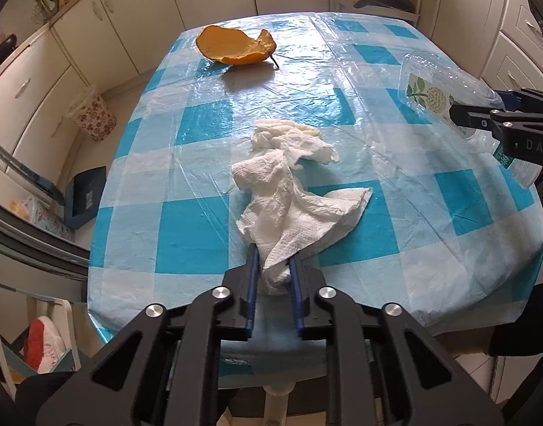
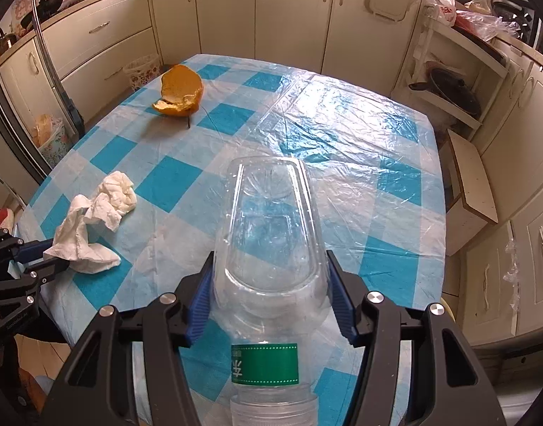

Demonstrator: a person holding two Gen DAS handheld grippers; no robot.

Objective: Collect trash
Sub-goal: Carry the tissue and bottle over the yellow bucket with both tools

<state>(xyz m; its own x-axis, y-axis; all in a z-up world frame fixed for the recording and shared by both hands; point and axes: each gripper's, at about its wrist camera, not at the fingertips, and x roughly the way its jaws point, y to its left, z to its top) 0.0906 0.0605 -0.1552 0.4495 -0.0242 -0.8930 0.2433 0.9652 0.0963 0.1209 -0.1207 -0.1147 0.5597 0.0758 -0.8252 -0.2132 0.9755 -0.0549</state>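
A crumpled white paper towel lies on the blue-checked tablecloth. My left gripper is shut on its near end; the towel also shows in the right wrist view. My right gripper is shut on an empty clear plastic bottle with a green label, held above the table, base pointing away. The bottle also shows at the right of the left wrist view. An orange peel lies at the table's far end; it also shows in the right wrist view.
A floral waste bin stands on the floor left of the table, by the cream cabinets. An open shelf with a dark pan and a white box stand to the right.
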